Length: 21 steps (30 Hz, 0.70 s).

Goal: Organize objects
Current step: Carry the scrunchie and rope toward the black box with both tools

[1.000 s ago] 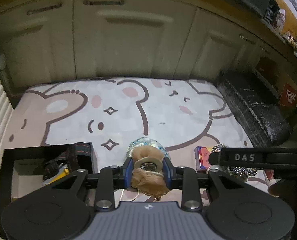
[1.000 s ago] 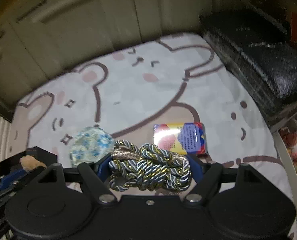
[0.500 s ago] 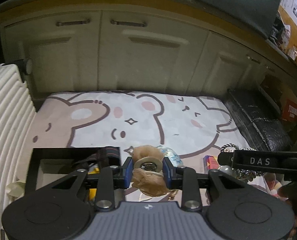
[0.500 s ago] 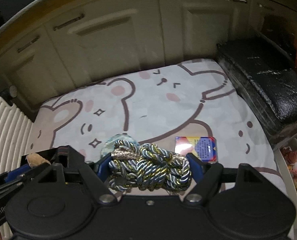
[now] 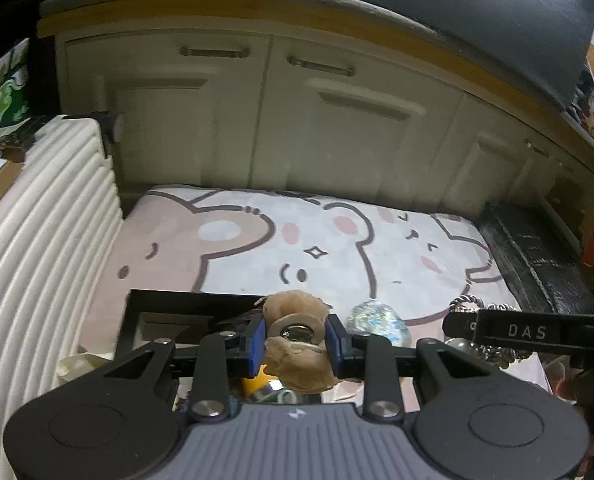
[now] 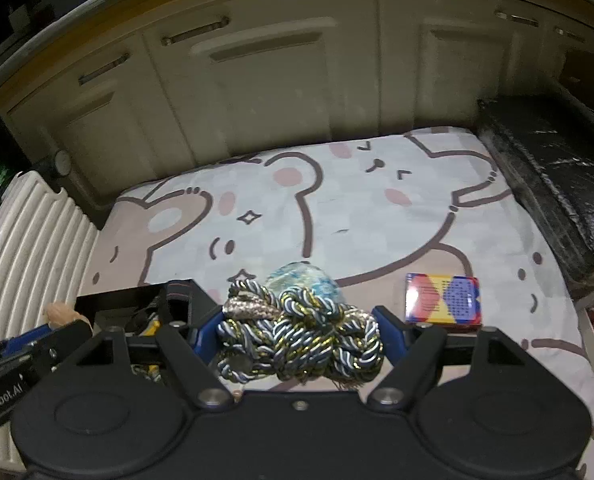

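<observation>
While my left tool (image 5: pixel 295 338) is clenched on the tan pouch with the metal ring (image 5: pixel 297 344) above the black box (image 5: pixel 165 312), and my right tool (image 6: pixel 297 336) grips the knotted rope bundle (image 6: pixel 301 344) just beside that box, I worry about loose ends. Rope tails could snag the box rim or the left tool nearby, and the soft pouch could slip from its narrow pinch onto the bear-print mat (image 6: pixel 377 216).

One black box (image 5: pixel 165 300), one knotted rope bundle (image 6: pixel 301 336), one tan pouch with a metal ring (image 5: pixel 297 336), one blue floral ball (image 5: pixel 377 320), one colourful small packet (image 6: pixel 441 300), and two grippers: left gripper (image 5: pixel 296 336), right gripper (image 6: pixel 297 336).
</observation>
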Each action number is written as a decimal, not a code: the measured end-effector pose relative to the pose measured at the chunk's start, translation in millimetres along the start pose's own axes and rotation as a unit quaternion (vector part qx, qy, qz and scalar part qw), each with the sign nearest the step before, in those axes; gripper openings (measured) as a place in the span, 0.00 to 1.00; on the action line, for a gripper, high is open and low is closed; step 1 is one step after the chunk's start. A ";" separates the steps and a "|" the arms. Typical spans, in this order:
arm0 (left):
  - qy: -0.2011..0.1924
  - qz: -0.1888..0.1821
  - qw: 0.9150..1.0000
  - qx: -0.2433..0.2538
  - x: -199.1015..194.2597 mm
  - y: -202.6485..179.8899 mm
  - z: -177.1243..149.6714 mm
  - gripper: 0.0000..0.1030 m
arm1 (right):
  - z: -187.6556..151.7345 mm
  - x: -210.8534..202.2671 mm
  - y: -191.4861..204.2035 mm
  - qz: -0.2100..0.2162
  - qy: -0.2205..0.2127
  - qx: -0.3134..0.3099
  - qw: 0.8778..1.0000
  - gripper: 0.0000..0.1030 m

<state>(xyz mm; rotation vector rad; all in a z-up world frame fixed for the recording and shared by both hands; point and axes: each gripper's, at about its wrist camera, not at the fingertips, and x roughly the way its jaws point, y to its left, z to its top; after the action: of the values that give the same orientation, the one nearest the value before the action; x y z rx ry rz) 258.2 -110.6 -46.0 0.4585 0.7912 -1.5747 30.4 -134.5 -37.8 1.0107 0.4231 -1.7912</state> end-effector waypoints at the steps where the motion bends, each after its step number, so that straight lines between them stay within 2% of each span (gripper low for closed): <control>1: -0.001 0.002 1.000 -0.002 -0.9 4.0 -0.2 0.32 | 0.0 0.1 3.0 0.003 -0.001 -0.001 1.000 0.75; 15: 0.012 0.029 0.999 -0.022 0.8 48.3 -6.5 0.32 | -0.9 17.0 48.1 0.058 0.006 -0.025 0.998 0.75; 21: 0.015 0.038 0.999 -0.036 -0.4 68.9 -9.5 0.32 | -3.9 32.7 74.0 0.097 0.017 -0.037 0.994 0.75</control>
<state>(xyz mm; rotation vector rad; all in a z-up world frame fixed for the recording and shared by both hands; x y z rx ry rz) 324.0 -104.4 -67.7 0.4551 0.8410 -1.4676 92.4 -184.0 -54.4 0.9976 0.3948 -1.5755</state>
